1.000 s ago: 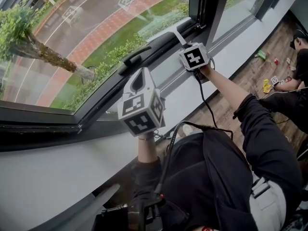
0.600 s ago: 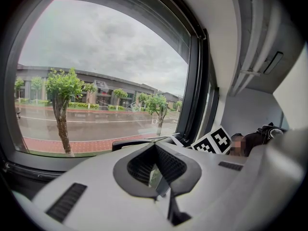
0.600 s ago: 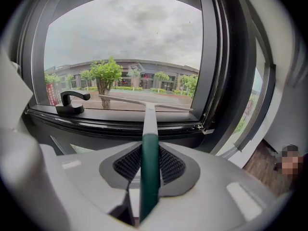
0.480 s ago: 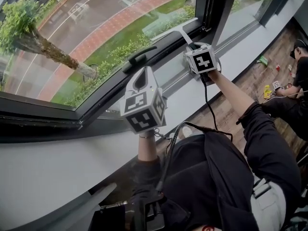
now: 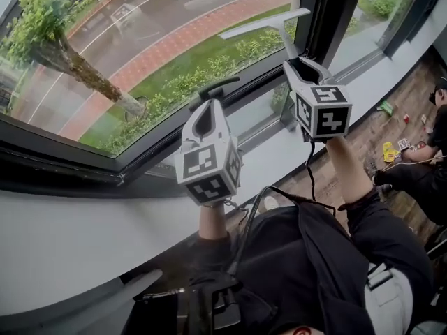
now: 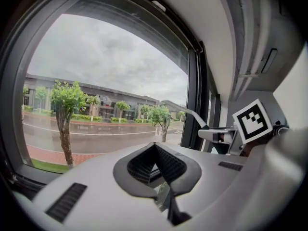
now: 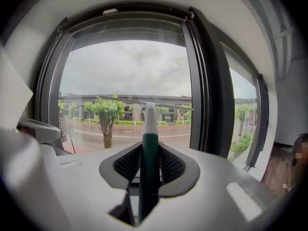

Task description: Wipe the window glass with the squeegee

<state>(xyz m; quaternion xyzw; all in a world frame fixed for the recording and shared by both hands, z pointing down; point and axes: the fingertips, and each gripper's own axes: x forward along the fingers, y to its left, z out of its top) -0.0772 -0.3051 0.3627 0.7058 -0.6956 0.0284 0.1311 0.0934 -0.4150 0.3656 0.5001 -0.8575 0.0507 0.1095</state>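
right gripper [image 5: 302, 65] [image 7: 149, 165]: pinching green-handled squeegee [image 5: 269, 26] [image 7: 150, 143], blade up by the clear window glass [image 5: 140, 40]
left gripper [image 5: 206, 117] [image 6: 155, 165]: pressed together, empty, low before the glass

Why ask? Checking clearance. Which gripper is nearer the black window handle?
Left. The left gripper sits just below the handle; the right gripper, holding the squeegee, is farther right.

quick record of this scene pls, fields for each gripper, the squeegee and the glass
left hand-held gripper: jaws together, nothing between them
right hand-held gripper: shut on the squeegee's green handle
squeegee: handle points up, blade sits across the top, in front of the window glass
blade position: close to the dark frame post on the right
window glass: whether the blade touches it cannot be told
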